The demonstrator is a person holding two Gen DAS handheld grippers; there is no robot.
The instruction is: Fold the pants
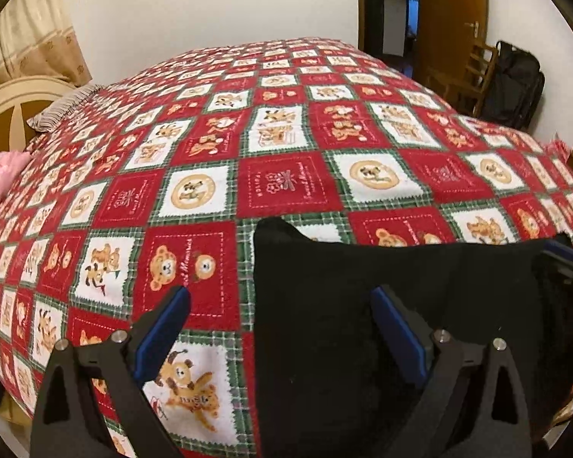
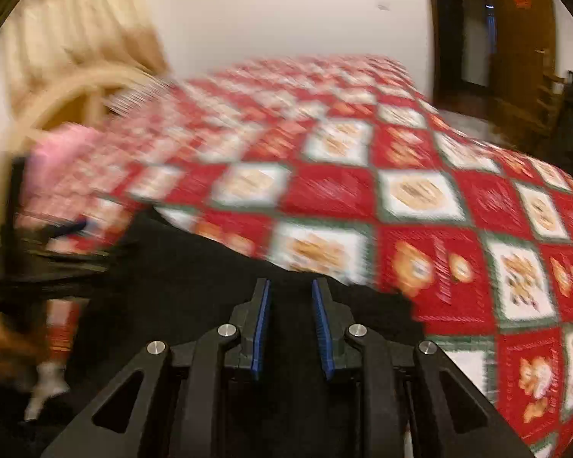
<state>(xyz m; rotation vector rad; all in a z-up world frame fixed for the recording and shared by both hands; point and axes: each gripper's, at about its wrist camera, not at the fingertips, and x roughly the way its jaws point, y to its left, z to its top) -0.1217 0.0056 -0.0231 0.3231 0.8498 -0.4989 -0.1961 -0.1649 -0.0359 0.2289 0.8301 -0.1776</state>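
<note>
Black pants (image 1: 401, 305) lie flat on the near part of the red patchwork bedspread (image 1: 286, 152). My left gripper (image 1: 282, 305) stands wide open over their left edge. One pad is over the bedspread and the other over the black cloth, with nothing pinched. My right gripper (image 1: 569, 263) shows at the pants' right edge. In the blurred right wrist view the right gripper (image 2: 291, 294) hovers over the pants (image 2: 195, 267), its blue pads a narrow gap apart with only dark cloth showing behind them. The left gripper (image 2: 57, 236) is a dark smear at the left.
A pink pillow (image 1: 0, 183) and a striped pillow (image 1: 65, 107) lie by the cream headboard (image 1: 15, 103) at the left. A wooden chair (image 1: 473, 76) and a black bag (image 1: 515, 84) stand beyond the bed's far right corner, near a brown door (image 1: 454, 19).
</note>
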